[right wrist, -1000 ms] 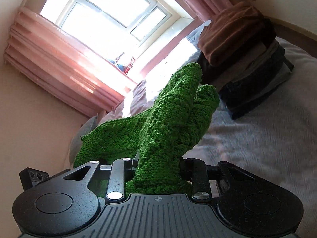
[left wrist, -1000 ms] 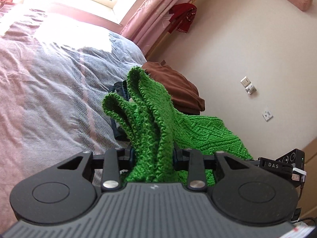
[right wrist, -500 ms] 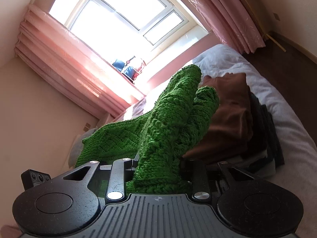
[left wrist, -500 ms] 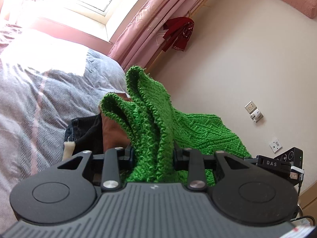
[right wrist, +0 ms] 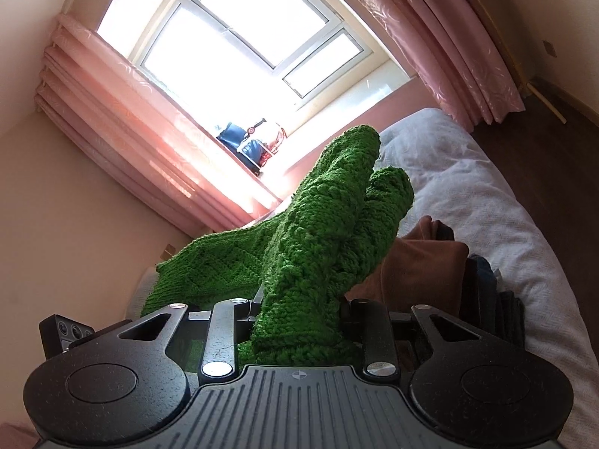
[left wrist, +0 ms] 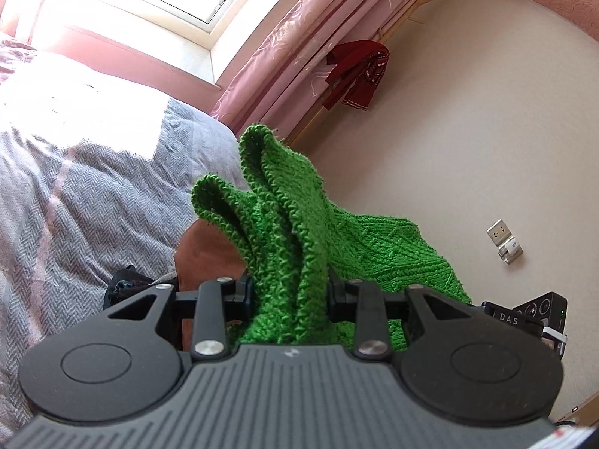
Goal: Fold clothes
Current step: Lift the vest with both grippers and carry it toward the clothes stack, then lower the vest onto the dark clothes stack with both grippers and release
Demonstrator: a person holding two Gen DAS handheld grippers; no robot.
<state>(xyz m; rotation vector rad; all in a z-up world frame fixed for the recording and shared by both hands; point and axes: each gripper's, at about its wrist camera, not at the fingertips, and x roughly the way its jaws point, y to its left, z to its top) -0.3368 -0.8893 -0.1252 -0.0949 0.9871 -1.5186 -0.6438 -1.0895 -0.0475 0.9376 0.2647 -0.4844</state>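
Note:
A bright green knitted garment [left wrist: 295, 232] is bunched between the fingers of my left gripper [left wrist: 290, 295], which is shut on it. The same green knit [right wrist: 329, 232] sticks up thick and folded from my right gripper [right wrist: 299, 318], also shut on it. The cloth spans between the two grippers, held in the air. Below it lies a stack of folded clothes with a brown piece on top [right wrist: 419, 273], its brown top [left wrist: 206, 250] showing just under the left gripper. My fingertips are buried in the knit.
The stack sits on a grey herringbone bedspread [left wrist: 75, 194] near the bed's corner. Pink curtains [right wrist: 441, 37] frame a bright window [right wrist: 239, 37]. A red cloth [left wrist: 355, 75] hangs by the cream wall; dark wooden floor [right wrist: 543, 157] lies beyond the bed.
Both grippers have carried the green knit over the stack of folded clothes; the stack has slid from ahead to beneath the grippers, and the views have tilted up toward window and wall.

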